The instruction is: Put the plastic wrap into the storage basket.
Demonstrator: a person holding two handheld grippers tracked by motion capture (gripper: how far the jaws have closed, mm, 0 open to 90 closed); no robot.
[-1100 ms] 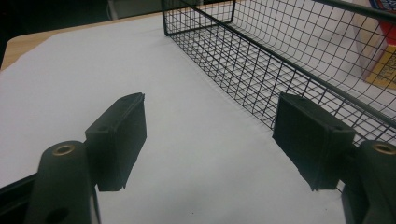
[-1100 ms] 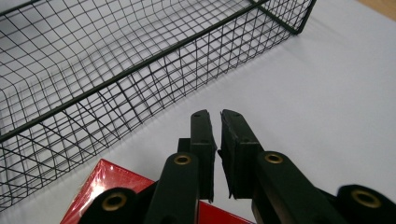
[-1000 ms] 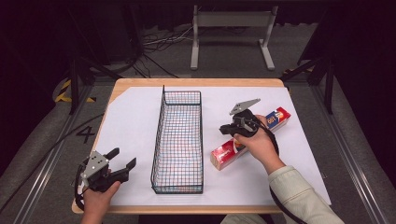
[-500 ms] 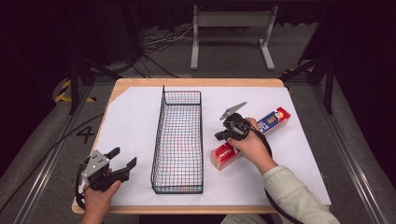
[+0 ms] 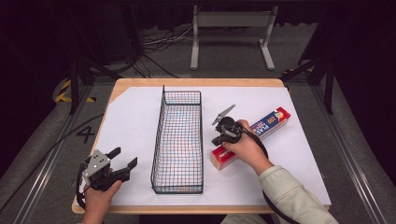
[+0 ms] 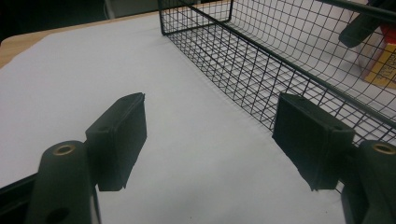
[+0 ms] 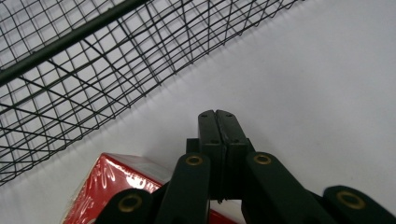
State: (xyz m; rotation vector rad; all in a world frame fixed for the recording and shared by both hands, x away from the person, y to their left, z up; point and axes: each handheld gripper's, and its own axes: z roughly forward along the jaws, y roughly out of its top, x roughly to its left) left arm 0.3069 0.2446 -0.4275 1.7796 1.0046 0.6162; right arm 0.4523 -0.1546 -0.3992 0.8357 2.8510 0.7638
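Observation:
A long black wire basket [image 5: 177, 140] stands empty in the middle of the white-covered table [image 5: 135, 116]. To its right lies a red and blue box of wrap [image 5: 266, 125], set at a slant. My right gripper [image 5: 217, 140] hovers over the box's near red end [image 7: 107, 186], close to the basket wall [image 7: 70, 60]. Its jaws are shut [image 7: 218, 117] with nothing between them. My left gripper [image 5: 123, 157] rests at the front left corner of the table, open [image 6: 210, 140] and empty. It faces the basket's left wall [image 6: 280, 70].
Through the mesh in the left gripper view I see the box [image 6: 384, 65] and the other gripper [image 6: 362, 28]. The table's wooden edge [image 5: 196, 82] shows at the back. A metal stand [image 5: 231, 32] and cables [image 5: 154, 42] lie on the floor beyond.
My right gripper has slid left and toward me along the box, from its middle to its near red end by the basket. The left gripper has stayed put.

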